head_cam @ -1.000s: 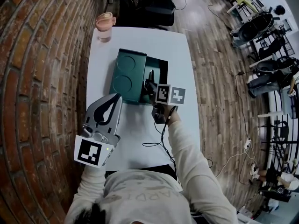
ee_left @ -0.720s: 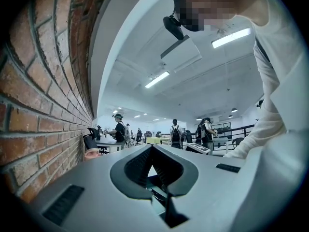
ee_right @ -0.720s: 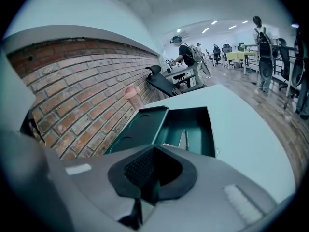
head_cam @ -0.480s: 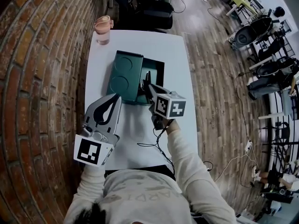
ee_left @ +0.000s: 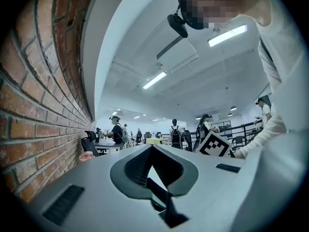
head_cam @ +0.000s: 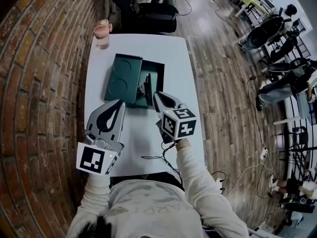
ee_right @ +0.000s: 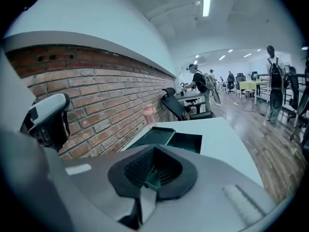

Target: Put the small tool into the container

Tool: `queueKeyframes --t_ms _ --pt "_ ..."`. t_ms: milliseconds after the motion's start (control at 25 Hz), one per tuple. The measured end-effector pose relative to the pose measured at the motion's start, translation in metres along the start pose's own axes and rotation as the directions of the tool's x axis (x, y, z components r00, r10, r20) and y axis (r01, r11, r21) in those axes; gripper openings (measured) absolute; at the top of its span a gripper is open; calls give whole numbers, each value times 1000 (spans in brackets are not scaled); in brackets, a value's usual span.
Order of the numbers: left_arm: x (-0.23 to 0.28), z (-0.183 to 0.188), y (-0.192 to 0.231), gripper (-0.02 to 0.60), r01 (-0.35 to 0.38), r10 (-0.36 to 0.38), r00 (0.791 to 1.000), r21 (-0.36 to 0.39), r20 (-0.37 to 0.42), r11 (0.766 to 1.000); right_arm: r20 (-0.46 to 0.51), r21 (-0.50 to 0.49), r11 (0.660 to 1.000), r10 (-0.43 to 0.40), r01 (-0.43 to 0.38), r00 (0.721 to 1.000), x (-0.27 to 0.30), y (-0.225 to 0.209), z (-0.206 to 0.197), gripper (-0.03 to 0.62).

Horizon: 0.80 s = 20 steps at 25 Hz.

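Apparently the main work is finished: the small tool (head_cam: pixel 145 87) lies inside the open right part of the green container (head_cam: pixel 161 74), close along the edge of the green lid (head_cam: pixel 123 78) that covers the container's left side. I judge that little is left for you beyond confirming that the tool has settled fully below the rim. Closing the lid may follow, though the task does not ask for it.

The tool is a dark, slim piece. Its long axis runs near to far, with the far end leaning slightly to the right. It looks tipped up against the lid edge rather than lying flat, but you cannot tell that for certain from the head view. You also cannot tell which end is the working end.

Your right gripper (head_cam: pixel 157 97) sits just near of the container's near right corner, apart from the tool. Its jaws are closed together with nothing in them, and only the green container shows beyond the gap. Your left gripper (head_cam: pixel 120 103) hovers over the white table (head_cam: pixel 148 48), near and left of the container. Its jaws are likewise pressed together and empty. A pink cup (head_cam: pixel 101 32) stands at the table's far left corner, well apart from everything.
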<state>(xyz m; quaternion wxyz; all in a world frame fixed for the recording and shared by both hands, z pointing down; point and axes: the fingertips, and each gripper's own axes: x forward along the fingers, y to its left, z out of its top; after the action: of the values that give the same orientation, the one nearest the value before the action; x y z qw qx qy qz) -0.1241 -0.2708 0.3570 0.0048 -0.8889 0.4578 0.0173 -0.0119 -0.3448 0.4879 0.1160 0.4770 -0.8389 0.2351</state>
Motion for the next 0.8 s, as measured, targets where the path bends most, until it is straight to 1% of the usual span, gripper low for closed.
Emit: queueKeyframes --t_ms 480,800 --pt "-12 18 -53 6 13 -13 1000 22 5 1000 100 -152 988 -8 24 995 -81 11 6 9" --pt "-22 27 -89 6 10 -10 1000 41 6 999 181 -134 991 10 15 983 -134 8 6 9"
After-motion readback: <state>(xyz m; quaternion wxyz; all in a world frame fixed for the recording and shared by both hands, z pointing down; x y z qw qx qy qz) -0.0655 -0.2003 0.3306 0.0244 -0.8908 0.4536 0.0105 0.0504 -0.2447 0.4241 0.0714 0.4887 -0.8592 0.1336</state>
